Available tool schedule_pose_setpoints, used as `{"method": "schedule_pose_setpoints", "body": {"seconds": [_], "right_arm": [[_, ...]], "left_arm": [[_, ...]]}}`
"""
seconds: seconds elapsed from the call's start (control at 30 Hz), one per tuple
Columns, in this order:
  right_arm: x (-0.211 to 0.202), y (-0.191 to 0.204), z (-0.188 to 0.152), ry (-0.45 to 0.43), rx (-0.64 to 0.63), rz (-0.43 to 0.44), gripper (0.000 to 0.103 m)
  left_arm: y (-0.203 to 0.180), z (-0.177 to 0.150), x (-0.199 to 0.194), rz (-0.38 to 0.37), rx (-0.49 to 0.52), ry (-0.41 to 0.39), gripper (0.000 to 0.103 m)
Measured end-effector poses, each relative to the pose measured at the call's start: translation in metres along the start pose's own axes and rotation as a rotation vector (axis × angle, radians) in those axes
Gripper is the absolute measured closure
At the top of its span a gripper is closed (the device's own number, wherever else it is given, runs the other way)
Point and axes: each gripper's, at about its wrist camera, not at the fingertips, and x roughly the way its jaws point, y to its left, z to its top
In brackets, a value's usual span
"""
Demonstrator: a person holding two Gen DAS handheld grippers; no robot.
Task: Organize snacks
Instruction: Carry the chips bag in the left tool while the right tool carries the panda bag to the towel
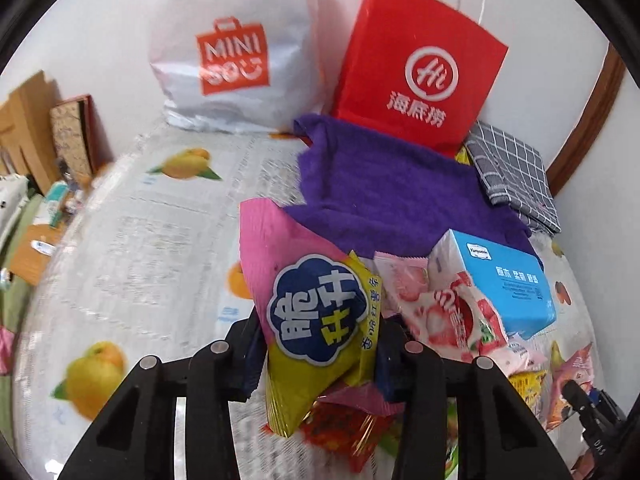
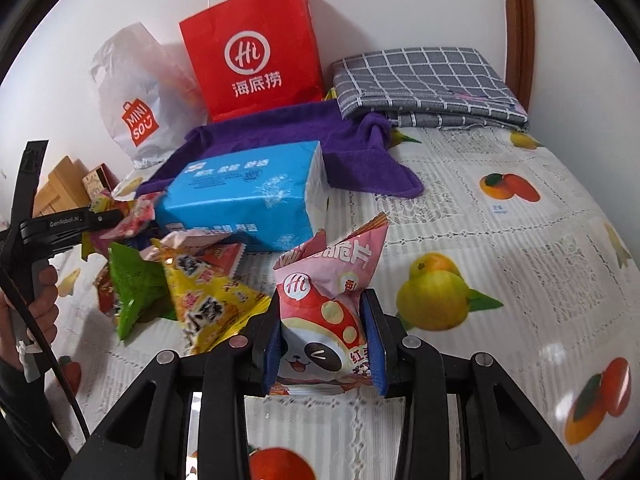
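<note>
My left gripper is shut on a pink-and-yellow snack packet with a blue cloud logo, held off the table. Under it lie a red packet and strawberry-print packets. My right gripper is shut on a pink snack packet with a panda face, its blue pads pressing both sides. To its left is a pile of loose snacks: a yellow packet, a green one and several pink ones. A person's hand holds the left tool at the left edge of the right wrist view.
A blue tissue pack lies behind the snacks on a purple towel. A red paper bag and a white plastic bag stand against the wall. A folded grey checked cloth lies at the back right. A fruit-print tablecloth covers the table.
</note>
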Motion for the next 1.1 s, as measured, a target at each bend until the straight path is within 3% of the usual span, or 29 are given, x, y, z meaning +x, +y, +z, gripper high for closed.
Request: {"method": "schedule_pose_setpoints", "body": {"seconds": [0.4,0.73,1.1], "right_arm": [[-0.044,0.029,-0.008,-0.028,-0.016,-0.018,0.067],[-0.074,0.045,0.000,-0.045,-0.022,-0.025,0.067],[-0.088,0.041,0.019,-0.052,-0.007,0.030,0.067]], "left_arm": [[0.001,-0.025,-0.075,-0.072,0.006,-0.052,0.062],[-0.042,-0.037,-0.105,-0.154,0.064,-0.046,0.062],[-0.091,-0.031,-0.116,-0.203,0.135,-0.049,0.062]]}}
